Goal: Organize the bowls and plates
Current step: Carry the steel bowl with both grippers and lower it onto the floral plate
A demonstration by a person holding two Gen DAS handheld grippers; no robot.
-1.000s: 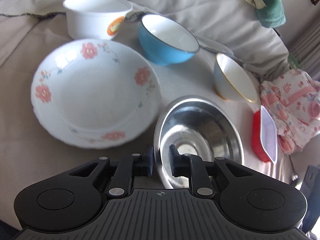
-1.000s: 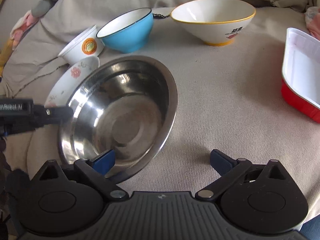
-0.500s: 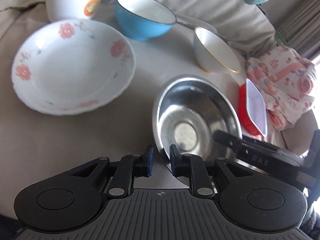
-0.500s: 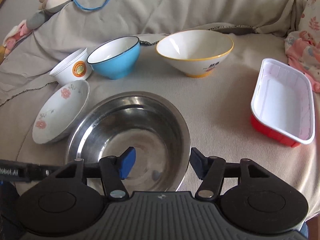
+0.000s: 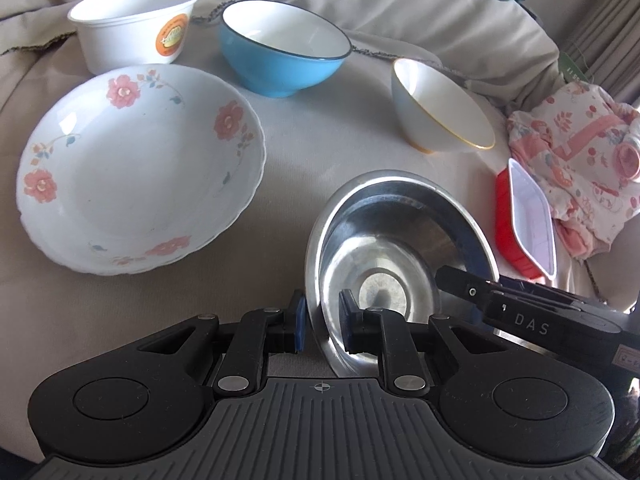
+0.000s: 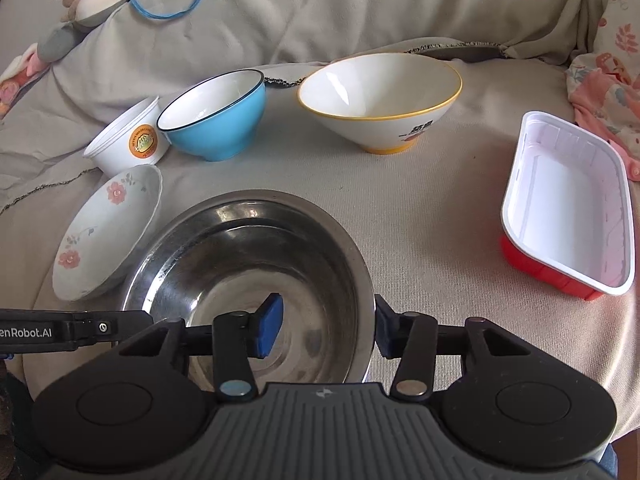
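Note:
A steel bowl (image 5: 394,240) (image 6: 240,248) sits on the beige cloth. My left gripper (image 5: 322,322) is shut on its near-left rim, one pad outside and one inside. My right gripper (image 6: 326,330) straddles the bowl's right rim and its jaws are closing. Its left pad (image 6: 270,326) hangs free inside the bowl, its right pad is just outside the rim. A floral plate (image 5: 140,168) (image 6: 108,236) lies left of the bowl. Behind stand a white tub (image 5: 136,36), a blue bowl (image 5: 280,56) and a yellow-rimmed white bowl (image 5: 436,108).
A red tray with a white inside (image 6: 568,208) lies to the right of the steel bowl. Pink floral clothing (image 5: 580,160) is bunched at the far right. Cushions covered in beige cloth (image 6: 320,8) rise behind the dishes, with a soft toy (image 6: 92,0) at top left.
The steel bowl has shifted right, away from the floral plate, in my left gripper's hold. My right gripper's jaws have narrowed from wide open and now straddle the bowl's right rim.

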